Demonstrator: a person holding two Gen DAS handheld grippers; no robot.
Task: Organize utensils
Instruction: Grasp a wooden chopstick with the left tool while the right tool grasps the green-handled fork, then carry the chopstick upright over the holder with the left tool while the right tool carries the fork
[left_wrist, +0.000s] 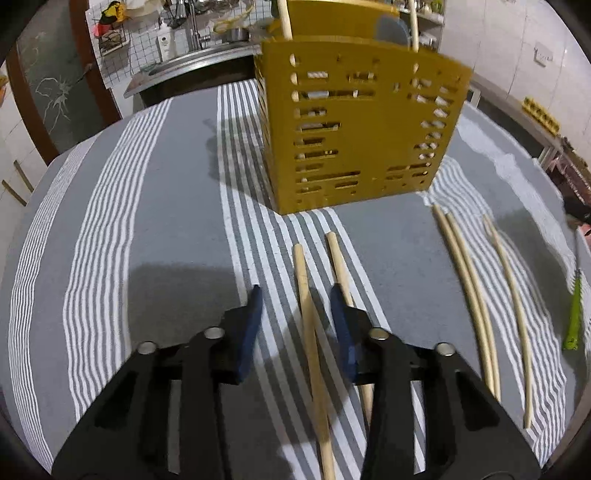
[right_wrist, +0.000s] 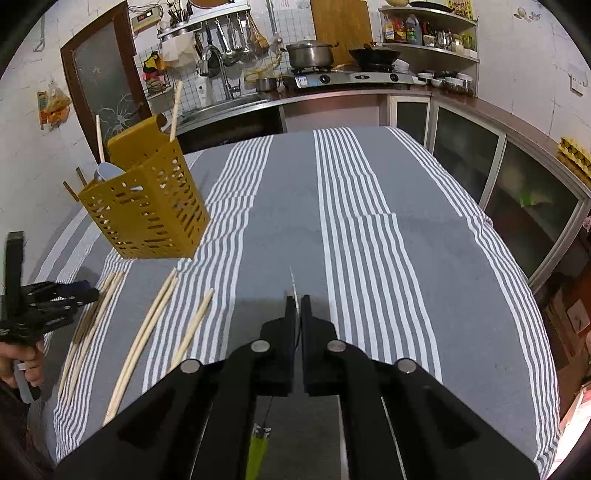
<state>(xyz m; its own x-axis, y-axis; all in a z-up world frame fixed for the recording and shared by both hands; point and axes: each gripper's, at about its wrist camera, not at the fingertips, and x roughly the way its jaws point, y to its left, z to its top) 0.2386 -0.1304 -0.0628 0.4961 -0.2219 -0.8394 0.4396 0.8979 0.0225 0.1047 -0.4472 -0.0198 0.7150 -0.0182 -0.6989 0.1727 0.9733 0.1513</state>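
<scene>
A: Where is the left hand-held gripper (left_wrist: 295, 295)?

B: It hangs low over the striped cloth (left_wrist: 177, 206) on the surface. Its two blue fingers (left_wrist: 251, 325) are spread apart. Two brown chopsticks (left_wrist: 306, 295) lie crossed on the cloth. One runs up between the fingers, and nothing presses on it. The other passes under the right finger.

A: And the right hand-held gripper (right_wrist: 295, 306)?

B: Its fingers are pressed together on a thin knife (right_wrist: 293, 284). The pointed blade sticks out past the fingertips. The green handle (right_wrist: 256, 452) shows near the bottom of the right wrist view, below the gripper.

A: Where do the other sticks lie?

B: Right of the brown pair, in the left view, lie three pale chopsticks (left_wrist: 465, 295). Two are close side by side. The third is a bit further right.

A: Where is the holder?

B: The yellow utensil holder (left_wrist: 354, 125) stands on the cloth, on the far side of the chopsticks. It has many small slots in its walls. Two sticks (right_wrist: 175, 110) stand up out of it, and a spoon (right_wrist: 107, 173) rests inside too.

A: Is a person there?

B: A hand (right_wrist: 22, 365) shows at the left edge of the right view, gripping the left tool.

A: What is behind the surface?

B: A sink with a tap (right_wrist: 216, 70), and a stove with a pot (right_wrist: 310, 53).
</scene>
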